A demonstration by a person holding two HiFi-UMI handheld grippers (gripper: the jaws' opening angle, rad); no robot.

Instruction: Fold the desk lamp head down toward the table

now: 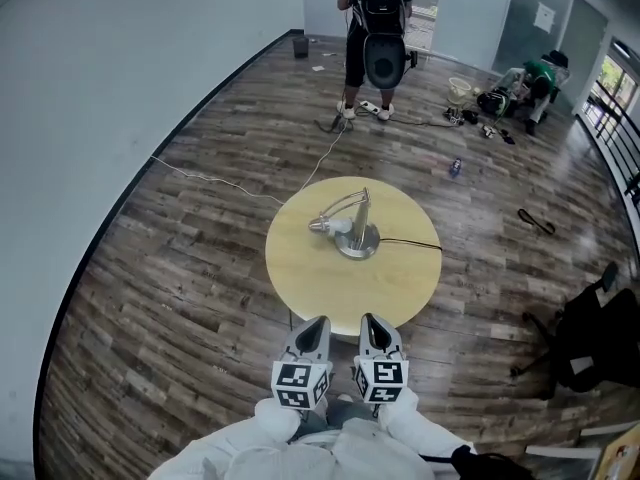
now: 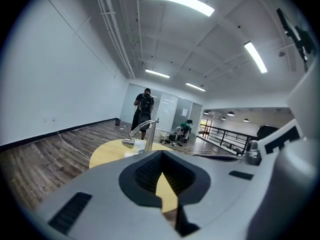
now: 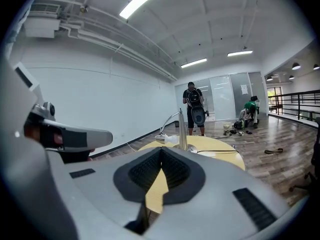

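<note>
lamp: silver metal desk lamp, round base near the middle of the round pale-wood tabletop ahead of me | pose: post upright, thin arm arching left | head: cone head low, close over tabletop | black cord trailing right

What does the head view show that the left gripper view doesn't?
Only the head view shows the person's white sleeves. Only the left gripper view shows the ceiling lights and the left gripper with its dark ribbed pads closed together. Both show the round yellow table, the silver lamp on it and the standing person with a backpack.
</note>
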